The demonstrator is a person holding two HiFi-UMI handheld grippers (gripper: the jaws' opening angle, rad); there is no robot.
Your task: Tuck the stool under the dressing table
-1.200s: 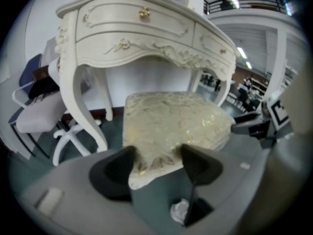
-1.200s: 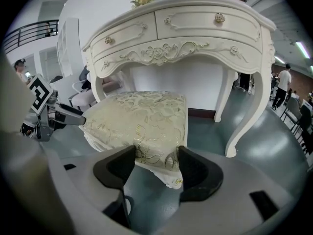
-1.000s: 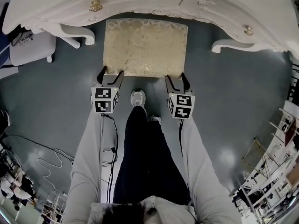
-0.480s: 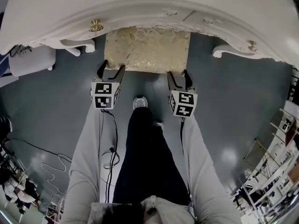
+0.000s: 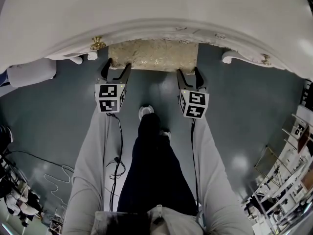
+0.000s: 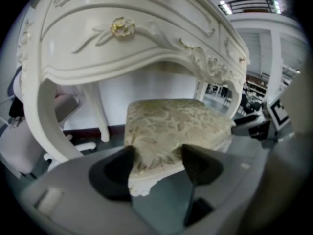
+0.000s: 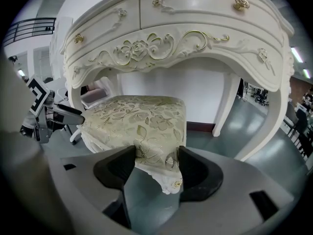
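Note:
The stool has a cream floral cushion and white carved frame; most of it lies hidden beneath the white dressing table. Only its near edge shows in the head view. My left gripper is shut on the stool's near left corner. My right gripper is shut on the near right corner. In both gripper views the cushion reaches under the table's carved, gold-trimmed apron. The left gripper shows black jaws pressed on either side of the corner.
The table's curved white legs stand either side of the stool. A white chair sits at the left. Cables trail on the grey floor at lower left. Racks crowd the right edge. The person's leg and shoe stand between the grippers.
Both grippers have pushed the stool forward; far more of the cushion now lies beneath the dressing table. The person has stepped closer to the table.

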